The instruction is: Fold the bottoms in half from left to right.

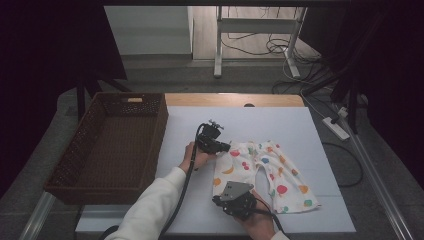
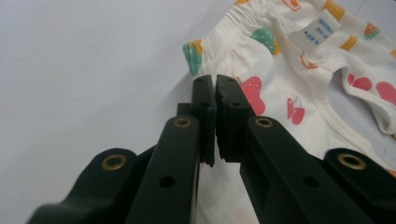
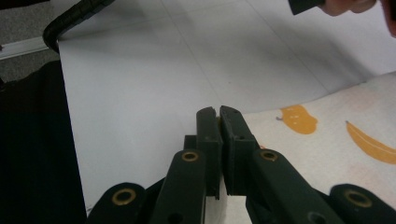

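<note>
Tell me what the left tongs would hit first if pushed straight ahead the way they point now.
The left tongs, shut at the waistband corner of the fruit-print baby pants, point across that garment. Straight on, they would likely meet more of its fabric first; depth is unclear.

White-covered table [image 1: 300, 125]; printed baby trousers [image 1: 265, 172] flat near front; brown wicker basket [image 1: 107, 145] apparently overhanging left edge.

One pair small white cotton trousers with coloured fruit print [image 1: 265, 172]. One dark brown woven wicker basket, rectangular [image 1: 75, 150]. One white sheet-covered table [image 1: 200, 210]. Two black two-jaw handheld grippers: left gripper [image 1: 227, 147], right gripper [image 1: 216, 200]. Two trailing black cables. One white power strip on floor [image 1: 336, 128]. One white-framed desk beyond [image 1: 257, 25].
</note>
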Demonstrator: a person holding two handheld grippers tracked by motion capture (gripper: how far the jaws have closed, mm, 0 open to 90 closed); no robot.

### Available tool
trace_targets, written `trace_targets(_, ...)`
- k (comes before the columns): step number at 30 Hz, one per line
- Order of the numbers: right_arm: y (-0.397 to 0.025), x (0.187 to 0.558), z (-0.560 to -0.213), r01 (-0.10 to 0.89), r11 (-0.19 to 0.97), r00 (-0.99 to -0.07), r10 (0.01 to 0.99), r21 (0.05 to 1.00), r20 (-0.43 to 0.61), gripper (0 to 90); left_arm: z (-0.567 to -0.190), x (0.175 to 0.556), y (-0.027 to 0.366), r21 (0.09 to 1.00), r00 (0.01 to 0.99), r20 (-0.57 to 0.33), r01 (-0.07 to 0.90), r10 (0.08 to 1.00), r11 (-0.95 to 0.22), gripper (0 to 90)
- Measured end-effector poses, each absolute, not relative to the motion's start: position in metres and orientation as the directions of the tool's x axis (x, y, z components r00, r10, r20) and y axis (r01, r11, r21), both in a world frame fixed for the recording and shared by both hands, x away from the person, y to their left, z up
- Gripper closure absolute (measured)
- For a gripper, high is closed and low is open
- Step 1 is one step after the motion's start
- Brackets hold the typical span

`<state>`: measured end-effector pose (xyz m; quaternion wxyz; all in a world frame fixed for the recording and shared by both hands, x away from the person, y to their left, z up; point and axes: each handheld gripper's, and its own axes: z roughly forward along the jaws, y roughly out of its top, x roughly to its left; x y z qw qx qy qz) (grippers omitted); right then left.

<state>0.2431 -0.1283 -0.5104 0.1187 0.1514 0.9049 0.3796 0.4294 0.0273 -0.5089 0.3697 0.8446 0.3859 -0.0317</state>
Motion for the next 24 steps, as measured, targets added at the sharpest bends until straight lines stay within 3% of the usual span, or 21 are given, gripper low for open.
trace_targets(24, -0.127, 0.244, -0.505, 0.164, 0.646, -0.925, 0.364, 0.746, -0.111, 86.2, -0.498, 0.421, 0.059, 0.601, 0.662, -0.361, 0.704, 0.657, -0.379, 86.6)
